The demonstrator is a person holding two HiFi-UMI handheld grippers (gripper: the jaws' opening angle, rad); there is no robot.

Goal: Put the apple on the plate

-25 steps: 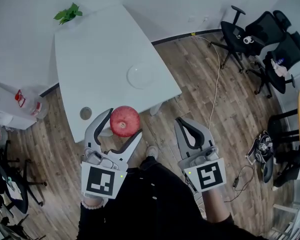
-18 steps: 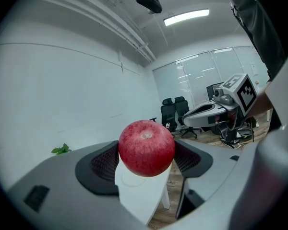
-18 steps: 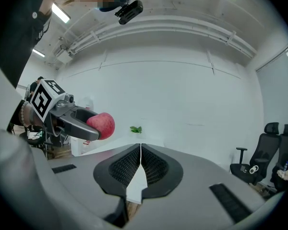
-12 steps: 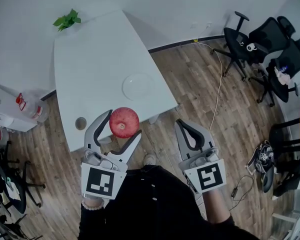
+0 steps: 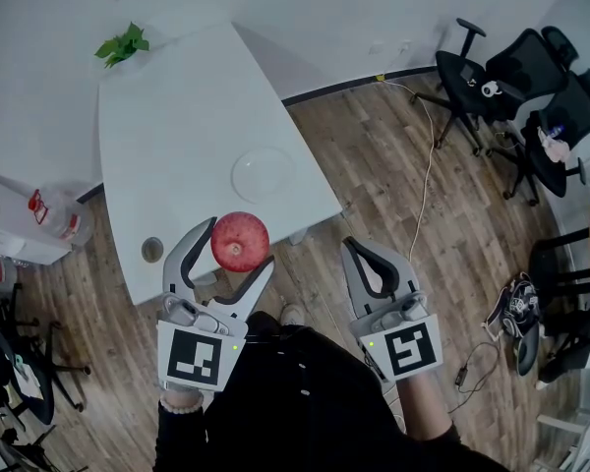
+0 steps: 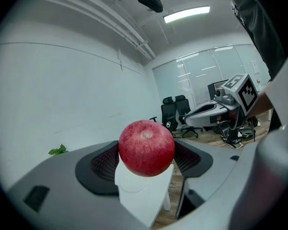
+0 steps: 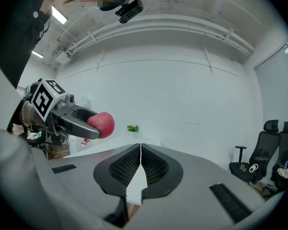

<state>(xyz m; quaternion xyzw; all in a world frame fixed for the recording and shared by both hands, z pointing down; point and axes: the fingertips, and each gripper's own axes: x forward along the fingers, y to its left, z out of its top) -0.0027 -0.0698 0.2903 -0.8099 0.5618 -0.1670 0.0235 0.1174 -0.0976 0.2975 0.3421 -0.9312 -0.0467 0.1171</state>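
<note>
Left gripper [image 5: 239, 245]: jaws pinching apple [image 6: 146, 147], above table's [image 5: 177, 106] near edge.
Right gripper [image 5: 358, 249]: jaws pressed together, off the table.
Plate [image 5: 263, 173]: on table, beyond apple.

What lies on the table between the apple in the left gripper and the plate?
Nothing: in the head view, only bare white table separates the apple from the plate.

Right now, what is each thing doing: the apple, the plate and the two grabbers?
Apple: held up in the air, not on the plate.
Plate: lying flat on the white table, empty.
Left gripper: shut on the apple.
Right gripper: shut, holding nothing.
</note>
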